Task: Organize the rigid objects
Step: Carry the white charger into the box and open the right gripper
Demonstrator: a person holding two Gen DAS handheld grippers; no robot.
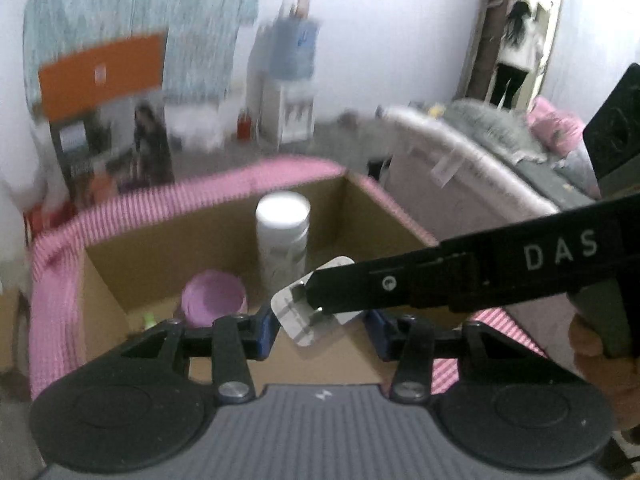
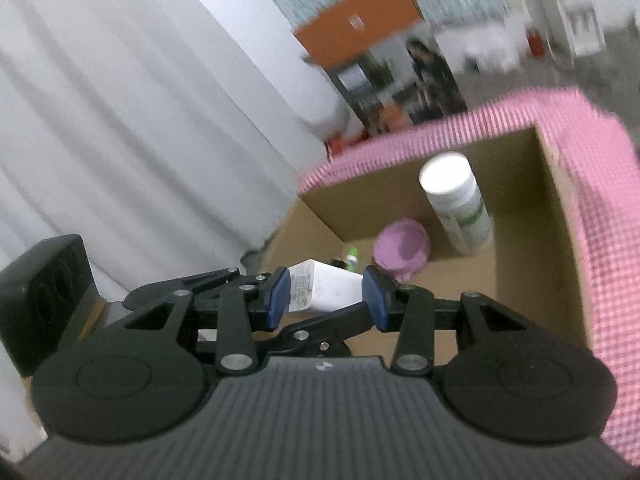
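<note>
the biggest thing in play is the cardboard box (image 1: 132, 248), its rim wrapped in pink checked fabric (image 1: 256, 178), open at the top and plainly the place where the loose things are being gathered; both grippers are tilted down toward its mouth, which suits dropping something in. standing upright at the back of it is a white bottle (image 1: 283, 236) with a flat white cap, and just beside that, nearer the front, a small lilac cup-like container (image 1: 214, 298), with a small green-capped item (image 2: 352, 258) low near it that is too blurred to name. next in size is the white plug adapter (image 2: 324, 290), the thing now being put away: it hangs above the near edge of the box, not yet inside. it is shared between two hands, probably because its squat shape is awkward to steady from one side alone. the right gripper (image 2: 326, 294) has its blue pads clamped on the adapter's white body from both sides, and in the left wrist view its black finger crosses over the adapter's pronged face (image 1: 308, 314). the left gripper (image 1: 320, 330) has its pads set either side of the same adapter, close against it, though whether they actually press on it i cannot tell from the blur.
</note>
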